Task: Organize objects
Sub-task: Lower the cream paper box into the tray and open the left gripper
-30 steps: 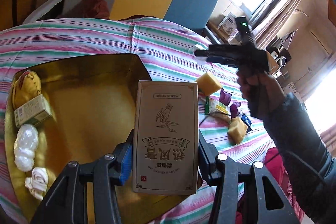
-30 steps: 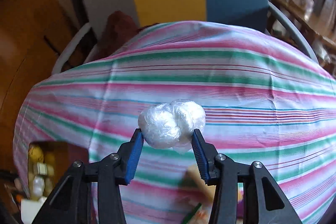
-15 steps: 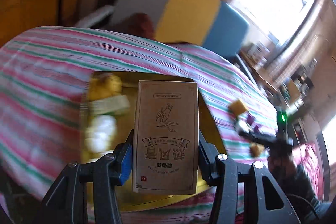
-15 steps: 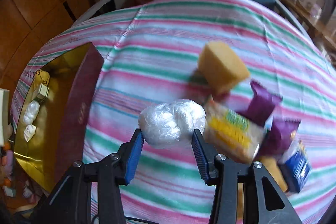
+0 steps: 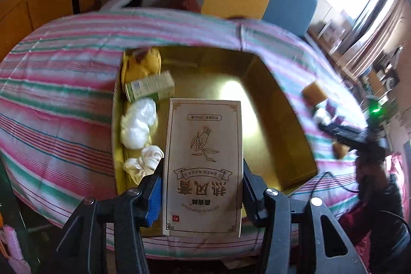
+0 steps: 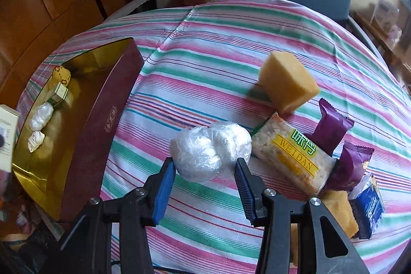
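With the left gripper (image 5: 203, 186) clamping the tan printed carton (image 5: 204, 166), now swung squarely over the gold-lined tray (image 5: 282, 104), it looks ready to set down, while the right gripper (image 6: 205, 171) squeezes the clear crumpled plastic wad (image 6: 209, 149).

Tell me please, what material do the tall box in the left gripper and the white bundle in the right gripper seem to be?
Tall box: probably matte brown cardboard, with flat faces, sharp edges and printed drawing. White bundle: likely thin clear plastic film, crumpled, glossy and translucent; anything inside is hidden.
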Demonstrator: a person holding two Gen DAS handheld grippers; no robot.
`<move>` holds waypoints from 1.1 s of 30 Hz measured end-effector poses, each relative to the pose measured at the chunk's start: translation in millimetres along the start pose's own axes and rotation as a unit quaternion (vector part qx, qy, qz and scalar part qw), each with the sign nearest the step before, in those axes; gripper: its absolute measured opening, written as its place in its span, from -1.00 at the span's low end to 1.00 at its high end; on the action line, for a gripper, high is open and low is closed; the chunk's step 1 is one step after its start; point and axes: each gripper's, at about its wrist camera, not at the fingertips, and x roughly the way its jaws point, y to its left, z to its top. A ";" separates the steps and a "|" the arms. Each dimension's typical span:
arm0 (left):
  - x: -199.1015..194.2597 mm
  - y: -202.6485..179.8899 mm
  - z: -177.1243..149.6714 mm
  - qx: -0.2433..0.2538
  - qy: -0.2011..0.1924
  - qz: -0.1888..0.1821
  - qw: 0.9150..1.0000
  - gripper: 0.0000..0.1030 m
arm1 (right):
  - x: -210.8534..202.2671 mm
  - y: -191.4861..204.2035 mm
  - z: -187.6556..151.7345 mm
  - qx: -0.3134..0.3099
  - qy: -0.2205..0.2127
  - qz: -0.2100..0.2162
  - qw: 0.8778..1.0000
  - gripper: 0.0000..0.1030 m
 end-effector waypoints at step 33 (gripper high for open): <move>6.7 1.7 -41.6 0.058 -0.007 0.076 0.995 0.07 | 6.6 -1.8 -1.0 0.003 0.011 -0.017 1.000 -0.07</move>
